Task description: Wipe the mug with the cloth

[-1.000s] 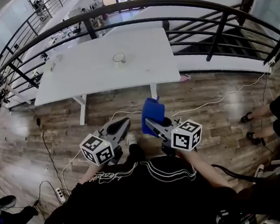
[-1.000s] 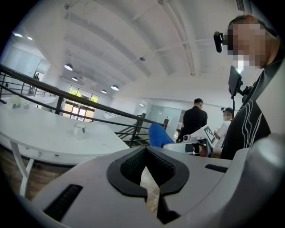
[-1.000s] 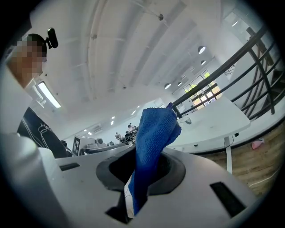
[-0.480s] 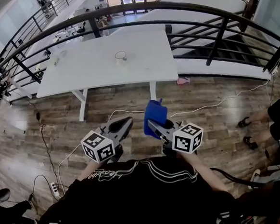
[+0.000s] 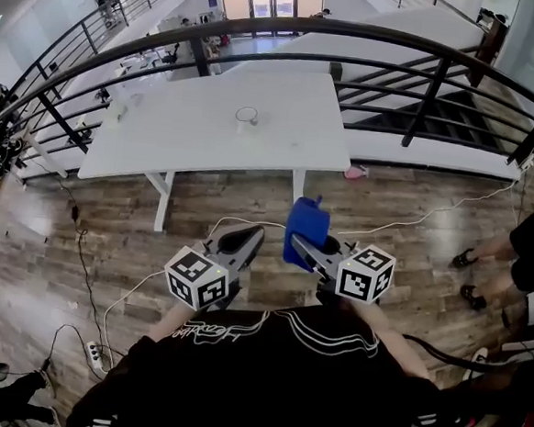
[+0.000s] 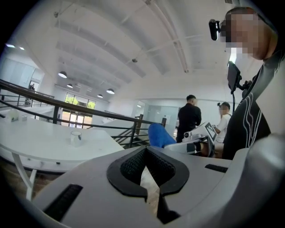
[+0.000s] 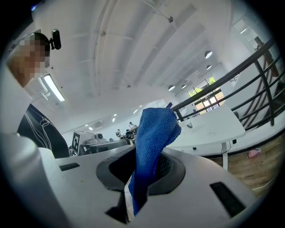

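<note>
The mug point(image 5: 246, 117) stands on the white table point(image 5: 163, 135), well apart from both grippers; the right gripper point(image 5: 309, 246) is clamped on the blue cloth point(image 5: 305, 226); the left gripper point(image 5: 243, 241) has its jaws together, empty; unsteadied, the mug could tip or slide when wiped

This looks like a big open-plan office or lab on an upper gallery. A black metal railing point(image 5: 373, 32) edges a wood-plank floor point(image 5: 84, 203). A long white worktop point(image 5: 181, 132) stands near it, and loose cables point(image 5: 433, 212) and a power strip point(image 5: 96, 358) lie underfoot. Round ceiling lights point(image 6: 62, 75) hang overhead, and people point(image 6: 189, 119) stand about.
</note>
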Demonstrator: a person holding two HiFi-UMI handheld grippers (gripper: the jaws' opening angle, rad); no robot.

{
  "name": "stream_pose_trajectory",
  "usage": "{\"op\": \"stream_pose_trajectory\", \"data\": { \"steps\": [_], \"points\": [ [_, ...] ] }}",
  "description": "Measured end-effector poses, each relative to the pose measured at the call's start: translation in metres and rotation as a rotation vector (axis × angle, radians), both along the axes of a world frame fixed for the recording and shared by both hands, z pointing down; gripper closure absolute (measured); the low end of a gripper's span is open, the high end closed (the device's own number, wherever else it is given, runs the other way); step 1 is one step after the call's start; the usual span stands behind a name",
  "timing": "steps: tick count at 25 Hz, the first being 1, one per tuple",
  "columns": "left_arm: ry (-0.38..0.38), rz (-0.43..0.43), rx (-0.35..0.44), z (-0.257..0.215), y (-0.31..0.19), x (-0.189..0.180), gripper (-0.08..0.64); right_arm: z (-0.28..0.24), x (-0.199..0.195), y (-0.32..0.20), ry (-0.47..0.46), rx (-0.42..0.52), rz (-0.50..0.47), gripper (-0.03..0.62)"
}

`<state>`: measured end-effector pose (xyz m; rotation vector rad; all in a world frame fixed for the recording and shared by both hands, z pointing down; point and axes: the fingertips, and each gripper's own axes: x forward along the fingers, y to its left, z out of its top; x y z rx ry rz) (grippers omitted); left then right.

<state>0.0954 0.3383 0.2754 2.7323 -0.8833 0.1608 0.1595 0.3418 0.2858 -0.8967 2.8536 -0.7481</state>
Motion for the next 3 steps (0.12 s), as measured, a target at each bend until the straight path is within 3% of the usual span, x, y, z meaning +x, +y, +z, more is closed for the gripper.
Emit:
{"op": "stream_pose_trajectory", "data": {
  "steps": [3],
  "points": [
    [-0.013,-0.002,0.005,-0.0012,-0.0082,0.0049,0.552,-0.0024,0.0071,-0.0074,-0.010,0.003,0.007,0.538]
  ]
}}
